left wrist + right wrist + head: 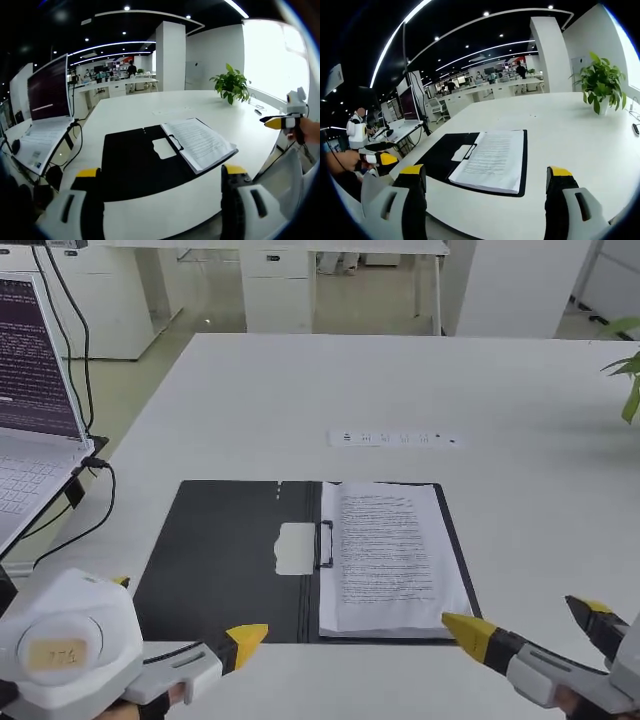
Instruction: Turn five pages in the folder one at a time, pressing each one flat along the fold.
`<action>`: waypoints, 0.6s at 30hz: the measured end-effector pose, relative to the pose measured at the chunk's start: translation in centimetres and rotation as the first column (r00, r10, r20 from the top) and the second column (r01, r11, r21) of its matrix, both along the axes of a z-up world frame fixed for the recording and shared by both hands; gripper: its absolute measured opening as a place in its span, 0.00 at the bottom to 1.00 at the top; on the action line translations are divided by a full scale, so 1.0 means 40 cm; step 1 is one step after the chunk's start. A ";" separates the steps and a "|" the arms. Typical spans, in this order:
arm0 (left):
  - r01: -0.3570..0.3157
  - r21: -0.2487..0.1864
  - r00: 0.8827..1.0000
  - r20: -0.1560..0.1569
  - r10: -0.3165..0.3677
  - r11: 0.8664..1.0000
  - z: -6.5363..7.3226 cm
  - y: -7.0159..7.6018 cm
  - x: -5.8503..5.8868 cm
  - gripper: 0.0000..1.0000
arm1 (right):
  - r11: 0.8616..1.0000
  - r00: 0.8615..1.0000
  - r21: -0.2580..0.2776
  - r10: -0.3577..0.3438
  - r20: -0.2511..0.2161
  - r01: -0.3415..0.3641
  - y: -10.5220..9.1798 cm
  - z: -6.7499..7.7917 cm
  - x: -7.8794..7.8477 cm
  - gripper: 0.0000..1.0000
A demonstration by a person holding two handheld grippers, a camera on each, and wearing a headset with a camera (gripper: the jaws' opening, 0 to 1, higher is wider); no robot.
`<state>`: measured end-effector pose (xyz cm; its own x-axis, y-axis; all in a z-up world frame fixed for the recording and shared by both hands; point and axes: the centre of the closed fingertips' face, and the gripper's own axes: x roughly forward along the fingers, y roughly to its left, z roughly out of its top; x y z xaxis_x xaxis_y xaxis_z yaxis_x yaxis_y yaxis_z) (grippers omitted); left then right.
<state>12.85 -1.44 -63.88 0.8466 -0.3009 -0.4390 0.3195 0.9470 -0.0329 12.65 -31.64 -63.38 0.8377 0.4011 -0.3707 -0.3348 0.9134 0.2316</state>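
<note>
A black folder [220,560] lies open on the white table [350,390], its left cover bare but for a small white patch [295,548]. A stack of printed pages [385,555] rests flat on the right half under a clip [325,543]. My left gripper [183,610] hovers open off the folder's near left corner, touching nothing. My right gripper [528,618] is open beside the near right corner, one yellow tip close to the pages' corner. The left gripper view shows the folder [130,160] and pages [200,142] beyond its open jaws; the right gripper view shows the pages [492,157].
An open laptop [30,430] stands at the table's left edge, with a cable [95,500] running toward the folder. A white label strip [395,438] lies behind the folder. A potted plant [630,380] sits at the far right.
</note>
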 end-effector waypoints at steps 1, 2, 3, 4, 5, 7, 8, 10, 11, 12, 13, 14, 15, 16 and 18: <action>0.001 -0.003 1.000 -0.001 -0.001 1.000 -0.001 -0.001 0.000 0.99 | 1.000 1.000 0.001 0.002 0.000 -0.002 0.002 -0.001 0.000 1.00; 0.001 -0.004 1.000 -0.003 -0.002 1.000 -0.002 -0.002 0.000 0.99 | 1.000 1.000 0.001 0.002 -0.001 -0.002 0.003 -0.002 0.000 1.00; 0.003 0.001 1.000 -0.004 -0.003 1.000 -0.003 -0.002 0.000 0.99 | 1.000 1.000 0.003 0.005 -0.002 -0.005 0.005 -0.003 -0.001 1.00; 0.003 0.003 1.000 -0.003 -0.003 1.000 -0.004 -0.003 0.001 0.99 | 1.000 1.000 0.004 0.006 -0.003 -0.006 0.006 -0.004 -0.001 1.00; 0.004 0.005 1.000 -0.003 -0.004 1.000 -0.005 -0.004 0.001 0.99 | 1.000 1.000 0.005 0.006 -0.004 -0.006 0.007 -0.006 -0.001 1.00; 0.010 0.012 1.000 -0.007 -0.010 1.000 -0.009 -0.006 0.001 0.99 | 1.000 1.000 0.006 0.008 -0.005 -0.008 0.010 -0.006 -0.003 1.00; 0.012 0.011 1.000 -0.004 -0.012 1.000 -0.008 -0.007 0.002 0.99 | 1.000 1.000 0.007 0.009 -0.004 -0.009 0.011 -0.007 -0.003 1.00; 0.014 0.015 1.000 -0.004 -0.014 1.000 -0.009 -0.008 0.004 0.99 | 1.000 1.000 0.006 0.012 -0.010 -0.012 0.014 -0.013 -0.005 1.00; 0.015 0.014 1.000 -0.002 -0.015 1.000 -0.009 -0.009 0.005 0.99 | 1.000 1.000 0.007 0.013 -0.010 -0.013 0.015 -0.014 -0.006 1.00; 0.015 0.011 1.000 -0.001 -0.015 1.000 -0.007 -0.011 0.006 0.99 | 1.000 1.000 0.006 0.015 -0.010 -0.015 0.016 -0.015 -0.008 1.00; 0.017 0.011 1.000 -0.002 -0.017 1.000 -0.007 -0.013 0.007 0.99 | 1.000 1.000 0.005 0.015 -0.010 -0.015 0.017 -0.016 -0.009 1.00; 0.024 0.016 1.000 -0.008 -0.024 1.000 -0.010 -0.016 0.008 0.99 | 1.000 1.000 0.005 0.017 -0.013 -0.017 0.018 -0.017 -0.010 1.00; 0.027 0.018 1.000 -0.007 -0.027 0.999 -0.010 -0.018 0.009 0.99 | 1.000 1.000 0.005 0.016 -0.012 -0.016 0.018 -0.018 -0.011 1.00; 0.030 0.020 1.000 -0.005 -0.030 0.999 -0.010 -0.020 0.010 0.99 | 1.000 1.000 0.006 0.015 -0.012 -0.015 0.018 -0.018 -0.011 1.00; 0.038 0.022 0.999 -0.010 -0.037 0.999 -0.014 -0.026 0.013 0.99 | 1.000 1.000 0.010 0.014 -0.014 -0.013 0.018 -0.022 -0.013 1.00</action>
